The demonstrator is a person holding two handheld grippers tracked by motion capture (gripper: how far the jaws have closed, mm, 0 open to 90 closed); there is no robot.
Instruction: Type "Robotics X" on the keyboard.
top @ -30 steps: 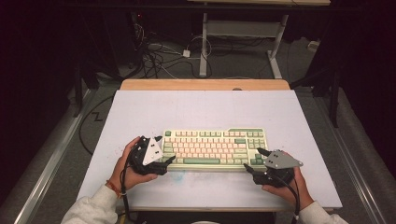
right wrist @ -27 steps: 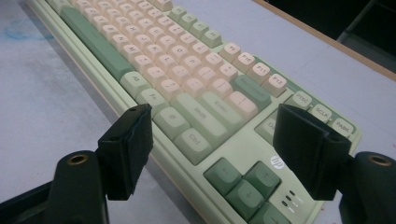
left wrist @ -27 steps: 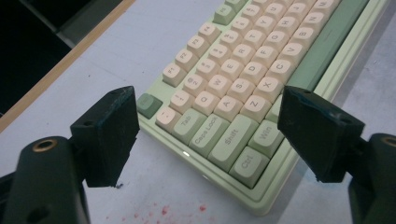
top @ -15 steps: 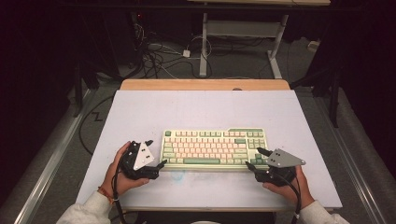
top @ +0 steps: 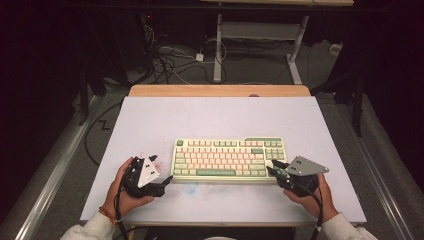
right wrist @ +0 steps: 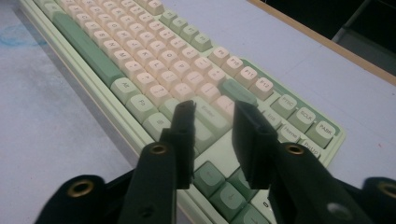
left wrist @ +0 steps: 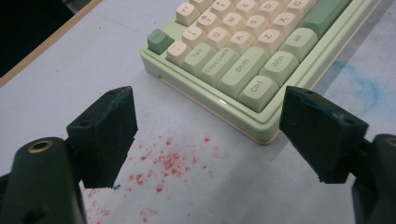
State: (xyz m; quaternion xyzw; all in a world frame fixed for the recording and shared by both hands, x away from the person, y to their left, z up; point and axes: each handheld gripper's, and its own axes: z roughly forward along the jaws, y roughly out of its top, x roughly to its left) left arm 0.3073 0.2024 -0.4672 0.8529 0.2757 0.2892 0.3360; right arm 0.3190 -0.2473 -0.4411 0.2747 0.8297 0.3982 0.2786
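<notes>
A pale green keyboard [top: 227, 159] with cream and green keys lies flat across the near middle of the white table [top: 215, 115]. My left gripper [top: 161, 168] sits just off its left front corner, open. In the left gripper view the left gripper [left wrist: 208, 135] has its wide jaws framing bare table, with the keyboard's [left wrist: 243, 60] Ctrl corner just ahead. My right gripper [top: 272, 167] is at the keyboard's right end. In the right gripper view the right gripper [right wrist: 215, 121] hovers over the keyboard's [right wrist: 154, 70] Enter area. Its jaws have just been closing to a narrow gap, with nothing gripped.
Red specks [left wrist: 173, 158] stain the table by the left gripper, and a blue smudge [left wrist: 364, 84] lies before the keyboard. A wooden strip [top: 220, 90] edges the table's far side. Cables [top: 170, 60] and a desk frame [top: 218, 50] stand on the floor beyond.
My left gripper has drawn back from the keyboard's left end, moving left and toward the near edge. The right hand has kept its place.
</notes>
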